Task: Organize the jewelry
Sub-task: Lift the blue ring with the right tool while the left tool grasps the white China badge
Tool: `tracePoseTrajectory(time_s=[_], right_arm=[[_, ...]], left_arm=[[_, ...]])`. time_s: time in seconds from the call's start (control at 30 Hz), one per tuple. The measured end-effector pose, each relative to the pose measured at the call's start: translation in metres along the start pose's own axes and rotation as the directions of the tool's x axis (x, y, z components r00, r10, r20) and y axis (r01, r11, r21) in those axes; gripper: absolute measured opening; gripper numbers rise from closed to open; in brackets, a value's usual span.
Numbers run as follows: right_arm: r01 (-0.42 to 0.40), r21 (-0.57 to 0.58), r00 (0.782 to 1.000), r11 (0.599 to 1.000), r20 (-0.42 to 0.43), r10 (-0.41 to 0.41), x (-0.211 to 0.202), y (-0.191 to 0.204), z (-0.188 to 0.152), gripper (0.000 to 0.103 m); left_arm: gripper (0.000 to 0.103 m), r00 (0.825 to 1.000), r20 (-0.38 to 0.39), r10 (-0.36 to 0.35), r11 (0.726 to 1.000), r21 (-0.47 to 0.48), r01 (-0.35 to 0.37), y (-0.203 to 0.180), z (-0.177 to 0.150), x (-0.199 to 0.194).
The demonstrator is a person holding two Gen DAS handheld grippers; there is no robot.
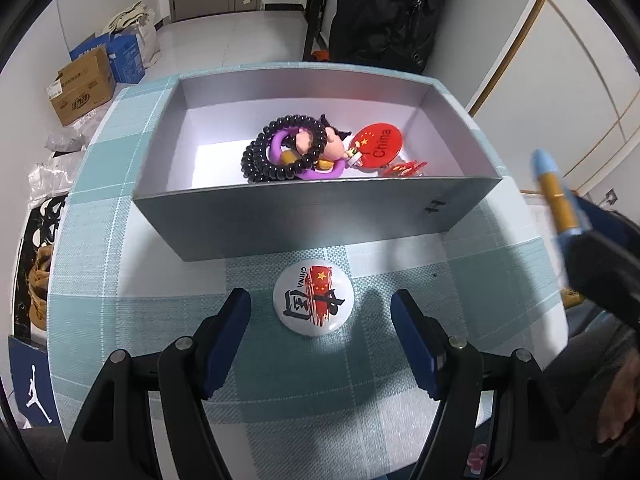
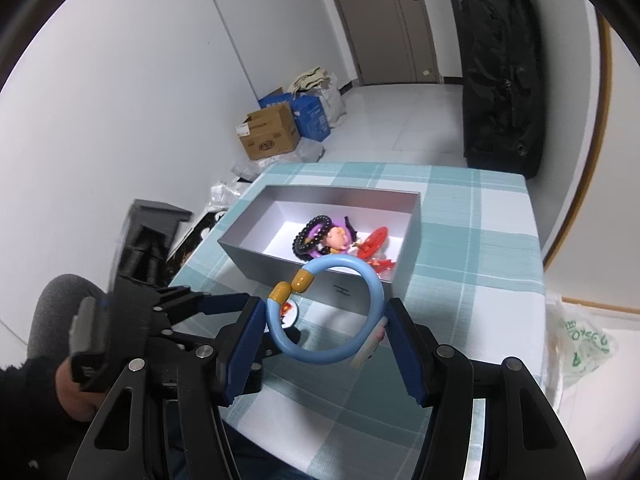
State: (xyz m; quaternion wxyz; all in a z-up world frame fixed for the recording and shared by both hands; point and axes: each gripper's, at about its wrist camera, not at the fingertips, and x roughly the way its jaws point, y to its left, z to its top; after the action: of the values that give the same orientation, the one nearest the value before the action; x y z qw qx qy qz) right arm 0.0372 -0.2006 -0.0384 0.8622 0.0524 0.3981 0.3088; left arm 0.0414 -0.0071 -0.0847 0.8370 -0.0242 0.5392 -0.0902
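The open box (image 1: 316, 208) stands on the table (image 1: 132, 280). In the box lie a bead bracelet (image 1: 276, 152), a figurine (image 1: 328, 142) against it, and a round badge (image 1: 378, 142) to the right. Another badge (image 1: 315, 301) lies on the table just before the box's near wall. Beyond the table's far left corner, cardboard cartons (image 2: 270, 132) sit on the floor.

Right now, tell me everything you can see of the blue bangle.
The blue bangle is a smooth, glossy pale-blue ring, plastic or glass by its look, with two mustard-yellow beads joined at its top left. It is held up above the checked tablecloth, just in front of the grey box, tilted toward the camera. The right tool grips it across its width, one blue pad on each side.
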Motion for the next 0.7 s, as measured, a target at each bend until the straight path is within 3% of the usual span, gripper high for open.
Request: tracePoseTrajectory(time_s=[0.27,0.5,0.7], right_arm=[[-0.01,0.026,1.0,1.0,0.016,0.01,-0.009,-0.0087,-0.0014,0.061],[-0.017,0.031,1.0,0.999,0.023,0.017,-0.0105,-0.0101,-0.0012,0.061],[-0.014,0.027,1.0,1.0,0.018,0.014,-0.0088,-0.0091,-0.0023,0.061]], left_arm=[[0.067,1.0,0.008,0.03,1.0,-0.008,-0.03,-0.0036,-0.0005,0.0015],[0.038,0.999,0.012,0.036,0.999,-0.011,-0.036,-0.0054,0.001,0.0012],[0.038,1.0,0.003,0.012,1.0,-0.009,-0.012,-0.0046,0.0033,0.0015]])
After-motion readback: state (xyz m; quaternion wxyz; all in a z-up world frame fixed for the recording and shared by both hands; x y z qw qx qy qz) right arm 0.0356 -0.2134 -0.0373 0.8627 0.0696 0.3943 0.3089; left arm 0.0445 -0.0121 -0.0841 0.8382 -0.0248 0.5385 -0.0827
